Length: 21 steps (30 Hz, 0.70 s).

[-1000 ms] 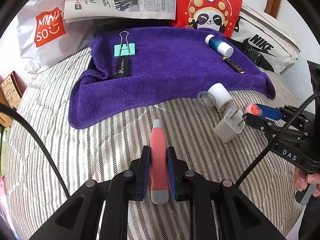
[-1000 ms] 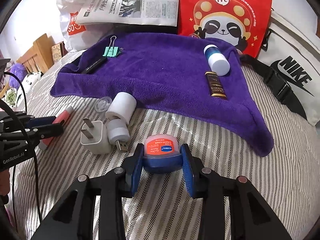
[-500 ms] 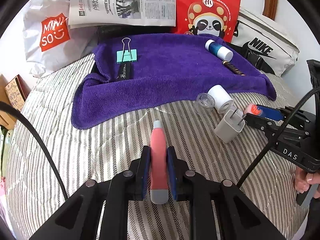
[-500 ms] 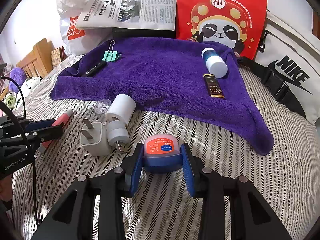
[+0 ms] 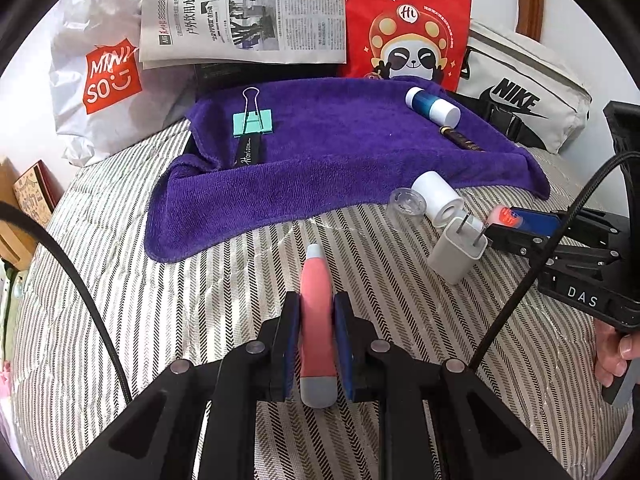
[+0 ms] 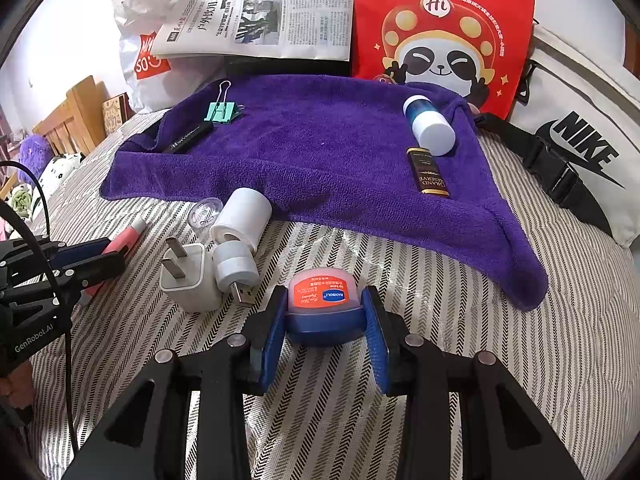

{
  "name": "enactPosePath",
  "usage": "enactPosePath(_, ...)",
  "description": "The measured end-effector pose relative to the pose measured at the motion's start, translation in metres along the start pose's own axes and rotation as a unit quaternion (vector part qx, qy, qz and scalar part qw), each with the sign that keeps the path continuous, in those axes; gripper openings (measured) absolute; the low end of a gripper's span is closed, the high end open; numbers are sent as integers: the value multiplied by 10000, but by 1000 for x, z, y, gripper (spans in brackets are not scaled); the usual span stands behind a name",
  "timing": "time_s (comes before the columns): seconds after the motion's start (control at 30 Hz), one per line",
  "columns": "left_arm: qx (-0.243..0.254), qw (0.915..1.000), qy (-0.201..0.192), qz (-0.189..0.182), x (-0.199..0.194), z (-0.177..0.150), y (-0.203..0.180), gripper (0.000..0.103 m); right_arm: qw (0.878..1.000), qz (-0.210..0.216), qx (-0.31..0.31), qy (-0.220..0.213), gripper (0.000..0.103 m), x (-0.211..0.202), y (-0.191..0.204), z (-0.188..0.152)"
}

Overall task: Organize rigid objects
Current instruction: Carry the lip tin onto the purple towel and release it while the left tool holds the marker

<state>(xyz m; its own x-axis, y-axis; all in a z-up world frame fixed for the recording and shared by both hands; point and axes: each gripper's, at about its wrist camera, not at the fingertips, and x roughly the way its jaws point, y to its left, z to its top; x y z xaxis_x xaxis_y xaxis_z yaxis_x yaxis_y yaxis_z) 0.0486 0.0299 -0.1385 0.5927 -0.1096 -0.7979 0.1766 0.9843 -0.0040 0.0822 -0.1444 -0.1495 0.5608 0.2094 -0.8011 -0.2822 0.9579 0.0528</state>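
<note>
Left gripper (image 5: pixel 316 344) jaws clenching around pink tube (image 5: pixel 316 312), tube pointing forward over striped bed (image 5: pixel 120 320). Right gripper (image 6: pixel 325 320) jaws gripping small blue jar (image 6: pixel 324 300) just above bedding. White charger plug (image 6: pixel 188 276) and white roll (image 6: pixel 242 218) lying between grippers. Beyond, purple towel (image 5: pixel 328 160) carrying teal binder clip (image 5: pixel 253 122), blue-white bottle (image 5: pixel 432 106).
</note>
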Motion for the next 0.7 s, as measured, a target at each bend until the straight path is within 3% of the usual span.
enactPosePath(0.7, 70, 9999, 97, -4, 1, 2, -1, 17, 10000, -21, -11, -7, 37, 0, 0, 0)
